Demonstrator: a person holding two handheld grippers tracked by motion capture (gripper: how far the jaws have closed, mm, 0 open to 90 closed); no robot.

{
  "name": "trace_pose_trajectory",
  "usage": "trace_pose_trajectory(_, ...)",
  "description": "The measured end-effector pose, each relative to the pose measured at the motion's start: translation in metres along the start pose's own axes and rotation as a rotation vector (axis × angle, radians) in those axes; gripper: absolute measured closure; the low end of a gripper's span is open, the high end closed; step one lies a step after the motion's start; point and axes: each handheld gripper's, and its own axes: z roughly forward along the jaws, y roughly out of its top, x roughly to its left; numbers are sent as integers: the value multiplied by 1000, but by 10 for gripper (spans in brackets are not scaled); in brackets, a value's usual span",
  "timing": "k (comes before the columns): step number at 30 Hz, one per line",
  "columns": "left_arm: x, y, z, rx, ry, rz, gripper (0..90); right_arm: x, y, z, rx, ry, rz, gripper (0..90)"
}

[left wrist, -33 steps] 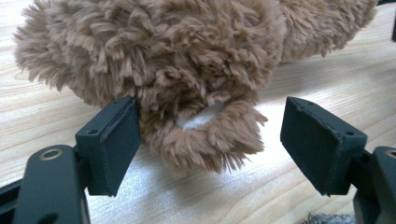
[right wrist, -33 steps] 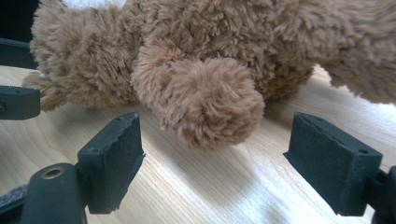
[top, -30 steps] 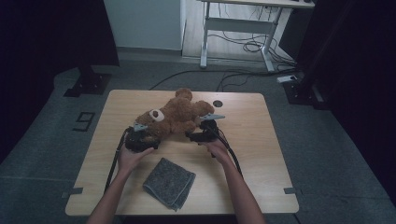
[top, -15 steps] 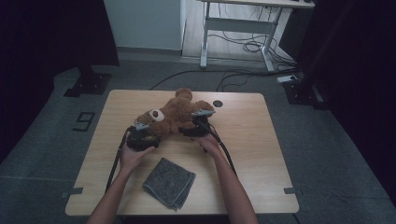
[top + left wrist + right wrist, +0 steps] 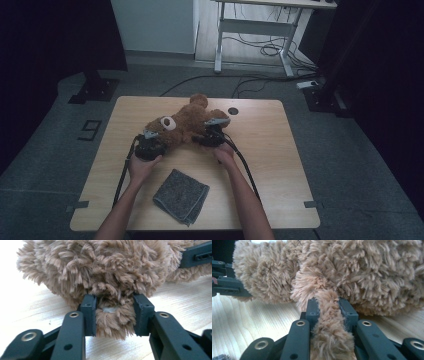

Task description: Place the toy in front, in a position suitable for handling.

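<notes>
Hands at the near edge of the pale wooden table (image 5: 280, 165) work two black tools against a shaggy brown plush teddy bear (image 5: 187, 122), which lies on its side near the table's middle, toward the far half. We see the left tool (image 5: 150, 145) at the bear's left end, its jaws just closing, with a rounded tuft of fur (image 5: 113, 315) pinched between the two pads in the left gripper view. We see the right tool (image 5: 212, 135) at the bear's near right side; its jaws have likewise just been closing and now clamp a narrow strip of plush (image 5: 328, 320) that runs down between them. Beside the person's forearms, nearer the front edge and well apart from the bear, lies a folded grey felt cloth (image 5: 181, 195).
</notes>
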Motion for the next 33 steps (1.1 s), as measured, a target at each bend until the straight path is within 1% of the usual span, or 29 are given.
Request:
trace_pose_trajectory(3, 0, 0, 0, -8, 2, -1, 650, 1, 1, 0, -7, -7, -13, 744)
trace_pose_trajectory(4, 0, 0, 0, -21, 1, -5, 666, 2, 1, 0, -16, -14, -24, 750)
trace_pose_trajectory(5, 0, 1, -1, -27, 1, -4, 677, 2, 2, -1, -21, -14, -25, 752)
trace_pose_trajectory(6, 1, 1, -1, -29, 0, -7, 689, 2, 2, -1, -34, -7, -23, 756)
trace_pose_trajectory(8, 2, 3, 0, -35, -12, -25, 708, -1, 4, -3, -63, 11, -2, 764)
trace_pose_trajectory(11, 2, 8, -2, -38, -19, -24, 726, -3, 5, -5, -99, 22, 14, 774)
trace_pose_trajectory(15, -1, 15, -6, -76, -23, -16, 744, -1, 9, -8, -145, 11, 23, 786)
trace_pose_trajectory(18, -5, 20, -11, -110, -36, -8, 752, 1, 14, -14, -190, 6, 28, 792)
trace_pose_trajectory(19, -9, 22, -16, -135, -42, 7, 755, 2, 16, -17, -202, 6, 33, 794)
trace_pose_trajectory(20, -13, 25, -19, -155, -48, 21, 758, 4, 19, -23, -222, 0, 22, 797)
trace_pose_trajectory(21, -13, 25, -19, -155, -48, 21, 760, 4, 19, -23, -222, 0, 22, 797)
trace_pose_trajectory(22, -22, 32, -26, -185, -65, 43, 761, 7, 27, -37, -260, -5, 11, 804)
trace_pose_trajectory(23, -26, 35, -28, -195, -79, 50, 762, 7, 30, -45, -283, -6, 9, 807)
trace_pose_trajectory(26, -37, 45, -36, -220, -93, 80, 764, 10, 36, -66, -323, -14, 2, 813)
trace_pose_trajectory(27, -38, 47, -38, -225, -97, 84, 765, 11, 37, -72, -336, -17, 0, 815)
trace_pose_trajectory(30, -42, 49, -40, -232, -126, 86, 768, 16, 38, -91, -386, -4, 2, 822)
trace_pose_trajectory(33, -45, 49, -40, -232, -157, 79, 771, 22, 40, -106, -439, 24, 1, 828)
